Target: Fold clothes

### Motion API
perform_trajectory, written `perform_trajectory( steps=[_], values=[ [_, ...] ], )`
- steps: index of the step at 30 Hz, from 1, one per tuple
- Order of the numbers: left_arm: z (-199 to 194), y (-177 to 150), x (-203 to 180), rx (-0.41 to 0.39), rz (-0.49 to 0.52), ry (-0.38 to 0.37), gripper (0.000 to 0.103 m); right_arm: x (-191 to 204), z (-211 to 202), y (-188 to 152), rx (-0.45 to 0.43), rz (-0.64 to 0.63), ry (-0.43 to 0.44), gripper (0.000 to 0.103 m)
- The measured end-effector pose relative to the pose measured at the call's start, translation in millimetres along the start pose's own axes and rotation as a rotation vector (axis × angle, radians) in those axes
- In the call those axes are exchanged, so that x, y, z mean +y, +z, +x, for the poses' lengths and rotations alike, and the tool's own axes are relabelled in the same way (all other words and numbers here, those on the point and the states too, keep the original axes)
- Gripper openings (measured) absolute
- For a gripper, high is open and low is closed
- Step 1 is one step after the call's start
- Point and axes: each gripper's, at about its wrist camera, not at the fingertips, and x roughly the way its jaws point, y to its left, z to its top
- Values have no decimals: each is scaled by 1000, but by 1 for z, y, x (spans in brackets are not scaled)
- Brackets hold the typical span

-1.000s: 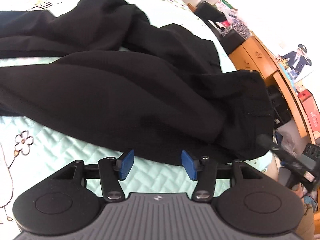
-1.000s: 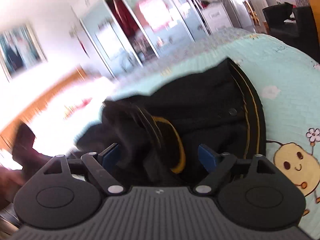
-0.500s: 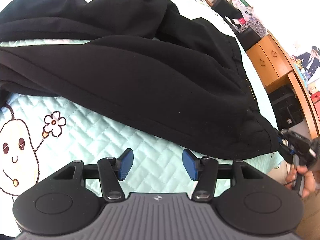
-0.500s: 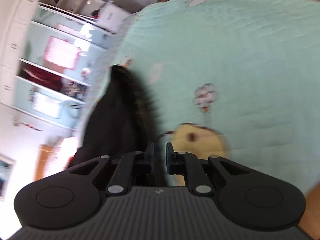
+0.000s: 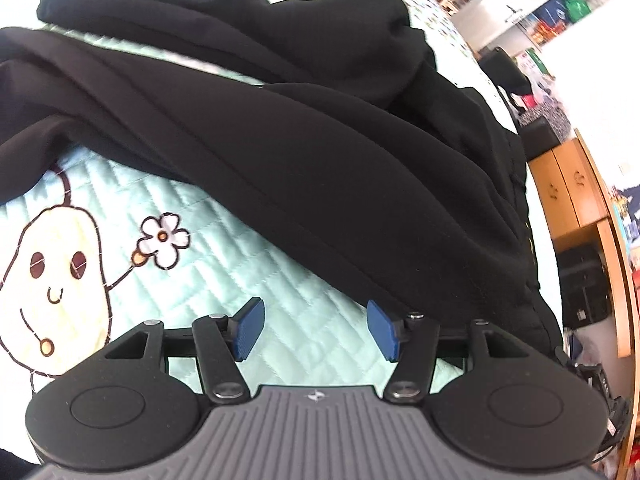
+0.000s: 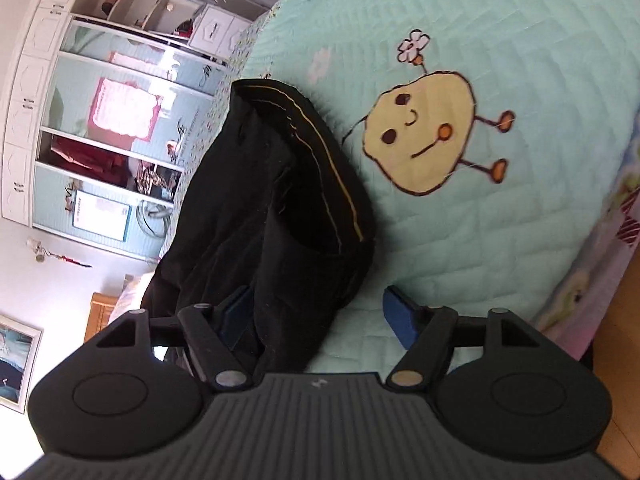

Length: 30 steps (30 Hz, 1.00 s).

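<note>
Black trousers (image 5: 320,152) on quilt (image 5: 280,312), both hand-held grippers opening.

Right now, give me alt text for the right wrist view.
The right gripper is opening, with the waistband end of black trousers lying loose between its blue pads, on a mint quilted bedspread with a cartoon potato figure.

We are in a home bedroom: a bed with a quilted cartoon bedspread (image 6: 500,240), a glass-fronted wardrobe (image 6: 108,128), and wooden cabinets (image 5: 568,184).
</note>
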Motion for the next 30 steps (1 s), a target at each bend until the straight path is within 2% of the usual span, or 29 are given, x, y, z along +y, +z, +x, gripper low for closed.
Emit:
perform_trajectory(
  steps=[5, 7, 8, 9, 11, 13, 16, 19, 24, 28, 30],
  values=[
    [0, -2, -1, 0, 19, 12, 64, 34, 23, -9, -60, -261, -81, 83],
    [0, -2, 0, -7, 14, 8, 65, 40, 32, -12, -89, -339, -106, 81],
    [0, -2, 1, -11, 11, 6, 65, 42, 35, -13, -99, -378, -119, 67],
    [-1, -2, 2, -14, -2, -2, 65, 44, 36, -13, -97, -408, -121, 45],
    [-6, -2, 6, -23, -20, -20, 65, 39, 33, -4, -73, -381, -61, 22],
    [-13, -1, 9, -34, -33, -42, 65, 46, 21, 6, -99, -446, -90, 20],
    [-22, -3, 10, -46, -47, -78, 66, 51, -3, 38, -206, -531, -194, 20],
    [-16, -8, 8, 9, -70, -118, 66, 34, -14, 81, -231, -480, -264, 20],
    [-5, -22, 14, 84, -122, -146, 66, -7, -5, 98, -164, -376, -284, 23],
    [-7, -23, 16, 93, -125, -151, 66, -24, -8, 93, -200, -304, -240, 25],
    [-8, -19, 10, 74, -103, -135, 66, -26, -9, 90, -212, -294, -231, 26]
  ],
)
